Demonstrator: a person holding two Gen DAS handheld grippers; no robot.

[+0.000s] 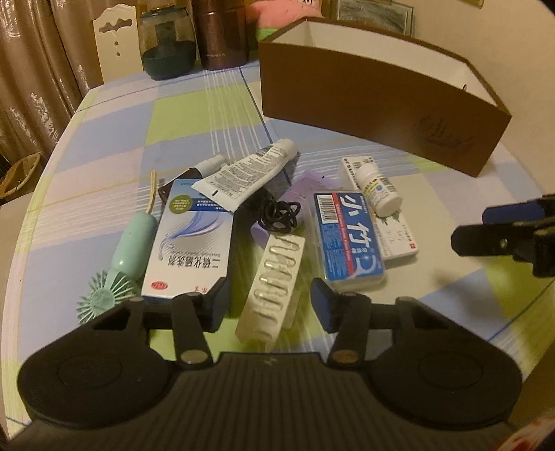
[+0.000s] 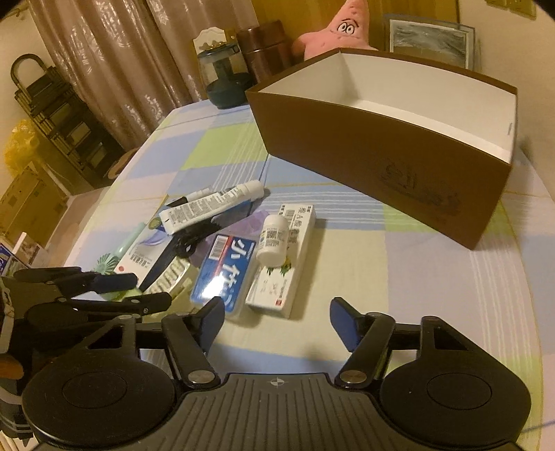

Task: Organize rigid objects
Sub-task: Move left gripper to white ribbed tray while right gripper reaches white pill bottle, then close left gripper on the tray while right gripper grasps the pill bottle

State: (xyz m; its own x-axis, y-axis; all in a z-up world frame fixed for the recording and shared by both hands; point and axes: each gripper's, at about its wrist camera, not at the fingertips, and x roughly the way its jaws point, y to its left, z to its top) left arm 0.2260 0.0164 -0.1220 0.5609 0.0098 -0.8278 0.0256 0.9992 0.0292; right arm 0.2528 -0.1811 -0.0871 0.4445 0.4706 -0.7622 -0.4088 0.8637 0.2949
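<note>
A heap of small items lies on the checked tablecloth [image 1: 194, 114]. In it are a blue-and-white medicine box [image 1: 189, 239], a white tube [image 1: 246, 173], a clear blister pack [image 1: 274, 288], a blue floss case [image 1: 347, 239], a white pill bottle [image 1: 378, 190] resting on a flat white box [image 1: 399, 239], and a mint brush [image 1: 121, 267]. My left gripper [image 1: 270, 301] is open, straddling the blister pack's near end without pressing it. My right gripper [image 2: 277, 321] is open and empty, just short of the floss case [image 2: 225, 270] and white box [image 2: 281, 277]. An open brown box [image 2: 381, 166] stands behind.
Black hair ties [image 1: 277, 215] and a purple item [image 1: 308, 187] lie mid-heap. A dark jar [image 1: 166, 41] and a brown flask [image 1: 222, 34] stand at the table's far edge. A pink plush [image 2: 340, 27] sits behind the box. Curtains hang at the left.
</note>
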